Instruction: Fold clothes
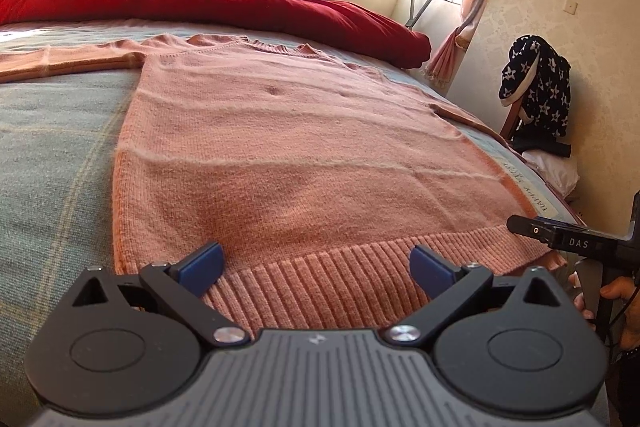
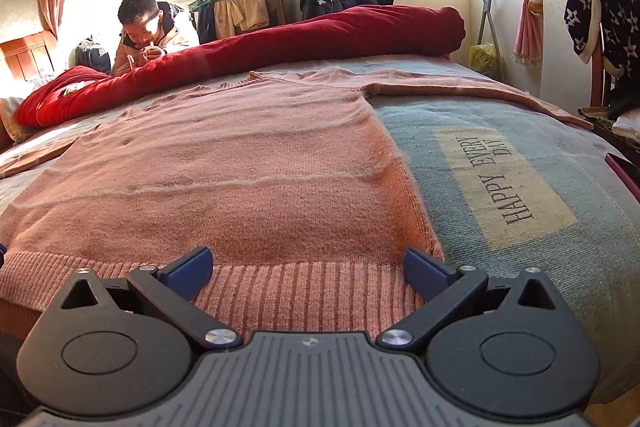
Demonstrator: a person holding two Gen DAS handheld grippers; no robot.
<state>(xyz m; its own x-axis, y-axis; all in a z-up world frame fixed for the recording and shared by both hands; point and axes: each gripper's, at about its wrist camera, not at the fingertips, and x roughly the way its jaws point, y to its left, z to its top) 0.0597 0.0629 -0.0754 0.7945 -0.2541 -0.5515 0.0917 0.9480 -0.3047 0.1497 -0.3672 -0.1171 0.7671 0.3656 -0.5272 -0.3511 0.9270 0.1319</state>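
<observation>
Sweater [image 1: 280, 139] flat, hem edge between spread tongs [image 1: 316, 269]

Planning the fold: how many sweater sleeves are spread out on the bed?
2: the left sleeve stretches toward the left bed side, the right sleeve toward the right edge.

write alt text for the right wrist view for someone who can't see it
A pink knit sweater lies flat on a bed, its ribbed hem nearest the open right tongs, which hold nothing. A rolled red quilt lies behind it, and a patch reading HAPPY EVERY DAY shows on the blue bedspread.
</observation>
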